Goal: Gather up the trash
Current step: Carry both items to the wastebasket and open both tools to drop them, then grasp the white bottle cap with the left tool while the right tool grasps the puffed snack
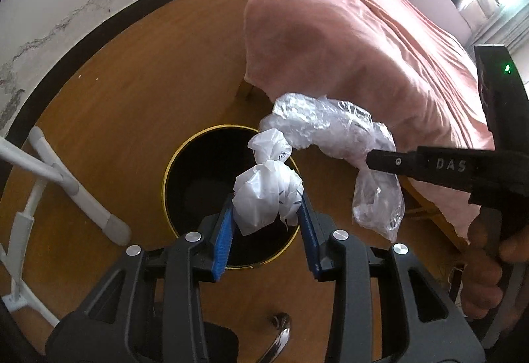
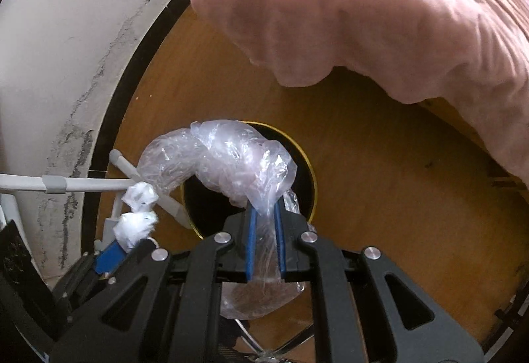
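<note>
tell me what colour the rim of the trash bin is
Gold, around a black inside; the trash bin rim shows best in the left wrist view.

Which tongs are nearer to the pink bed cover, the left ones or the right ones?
Right. The right tongs, shut on the clear plastic bag, hang just beside the pink bed cover. The left tongs hold the white bag over the black bin, farther away.

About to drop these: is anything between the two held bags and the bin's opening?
Nothing visible. The white bag in the left gripper and the clear bag in the right gripper hang over the open bin, its mouth uncovered.
</note>
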